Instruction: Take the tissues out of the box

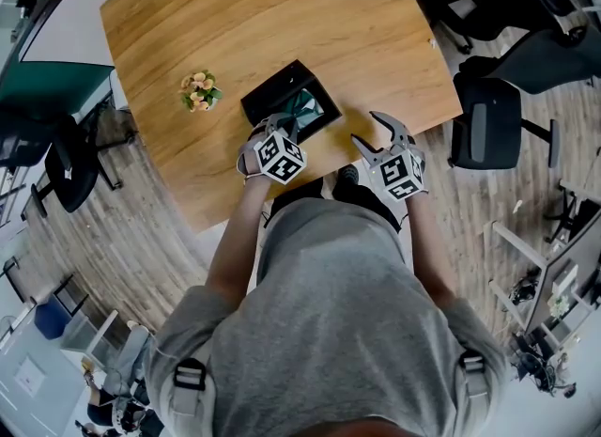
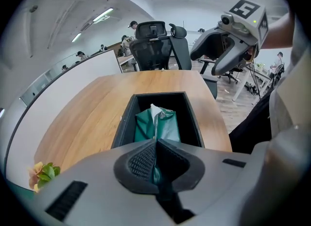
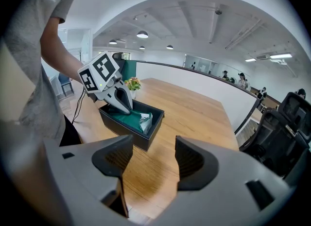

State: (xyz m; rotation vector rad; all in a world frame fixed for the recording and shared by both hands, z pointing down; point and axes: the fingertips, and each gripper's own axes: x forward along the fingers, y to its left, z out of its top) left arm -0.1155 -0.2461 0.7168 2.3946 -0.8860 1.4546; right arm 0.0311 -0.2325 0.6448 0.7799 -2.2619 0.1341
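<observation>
Looking down from the head view, we see a wooden table (image 1: 235,22) with a black box (image 1: 270,83) near its six o'clock edge. Inside the box lies a green tissue pack (image 2: 166,123) with a white tuft at its twelve o'clock end. The tuft is probably a tissue poking out, though it is too small for us to be sure.

The left gripper (image 2: 156,147) reaches into the six o'clock end of the box. Its jaws are clenched together on a fold of the pack, and green shows pinched between the pads. The rest of the pack lies within the box walls.

The right gripper (image 3: 153,159) hangs at three o'clock of the left one, over bare wood just beside the box. Its jaws are released and wide apart, with only tabletop showing between them.

A small bunch of flowers (image 1: 199,90) sits at nine o'clock of the box, apart from it. An office chair (image 1: 488,123) stands on the floor at three o'clock of the table.
</observation>
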